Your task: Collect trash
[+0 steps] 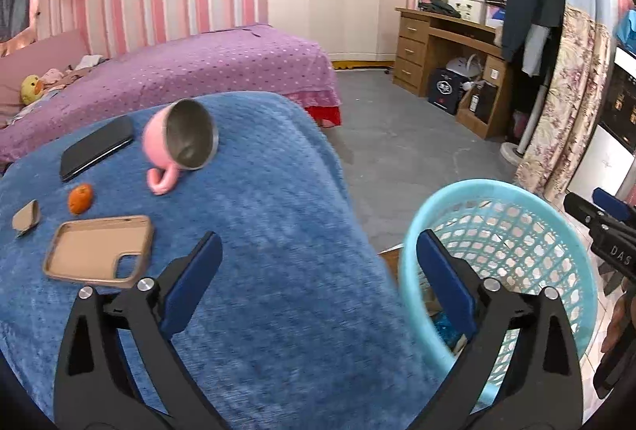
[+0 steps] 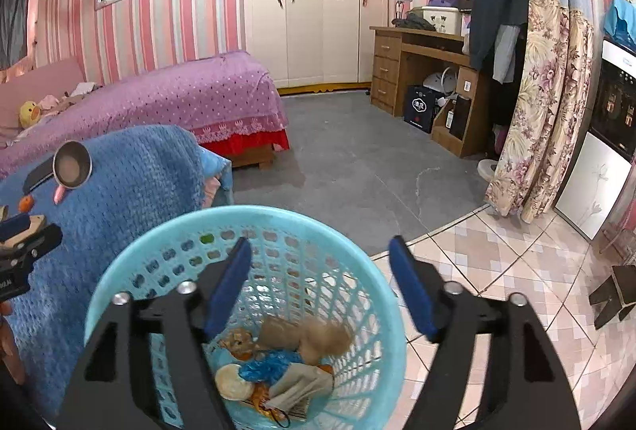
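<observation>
My left gripper (image 1: pixel 318 243) stands open with nothing between its pads, spanning the edge of the blue-covered table (image 1: pixel 278 271) and the rim of a turquoise mesh basket (image 1: pixel 516 199). On the table lie a small orange fruit (image 1: pixel 80 197), a brown card scrap (image 1: pixel 26 217), a tan phone case (image 1: pixel 99 251), a black phone (image 1: pixel 97 147) and a pink cup (image 1: pixel 179 139) on its side. My right gripper (image 2: pixel 320 247) hangs open over the basket (image 2: pixel 159 255). Inside the basket are a blurred brown lump (image 2: pixel 326 338), a blue wrapper (image 2: pixel 266 366) and a face mask (image 2: pixel 294 386).
A purple bed (image 1: pixel 198 68) stands behind the table. A wooden desk (image 2: pixel 417 72) and a floral curtain (image 2: pixel 544 111) line the right side. Grey floor (image 2: pixel 357 159) meets pink tiles (image 2: pixel 497 263); a dark stool (image 2: pixel 614 294) sits at far right.
</observation>
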### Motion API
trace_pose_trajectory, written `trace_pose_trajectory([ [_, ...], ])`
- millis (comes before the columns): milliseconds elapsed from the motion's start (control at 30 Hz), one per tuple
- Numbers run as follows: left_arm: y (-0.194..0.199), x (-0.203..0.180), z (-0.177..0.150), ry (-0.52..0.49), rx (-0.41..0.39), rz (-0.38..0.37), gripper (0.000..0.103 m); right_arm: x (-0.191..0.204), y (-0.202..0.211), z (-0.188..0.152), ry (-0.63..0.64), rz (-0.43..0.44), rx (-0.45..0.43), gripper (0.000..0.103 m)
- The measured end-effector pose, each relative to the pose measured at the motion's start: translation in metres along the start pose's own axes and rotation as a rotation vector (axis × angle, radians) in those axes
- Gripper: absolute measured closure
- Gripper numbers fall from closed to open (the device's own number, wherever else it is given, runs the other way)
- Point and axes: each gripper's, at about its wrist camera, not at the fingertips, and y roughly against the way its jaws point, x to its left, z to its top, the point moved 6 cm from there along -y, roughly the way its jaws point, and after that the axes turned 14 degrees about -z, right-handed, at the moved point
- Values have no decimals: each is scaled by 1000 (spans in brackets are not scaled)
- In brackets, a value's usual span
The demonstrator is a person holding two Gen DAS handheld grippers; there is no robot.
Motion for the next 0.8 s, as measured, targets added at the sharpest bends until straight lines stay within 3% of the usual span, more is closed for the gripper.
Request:
trace_pose_trajectory([
  [300,28,41,-7,3,-10,65,6,32,10,5,0,11,-12,9],
  [800,74,149,2,24,-77,198,6,123,27,9,72,62,-17,8],
])
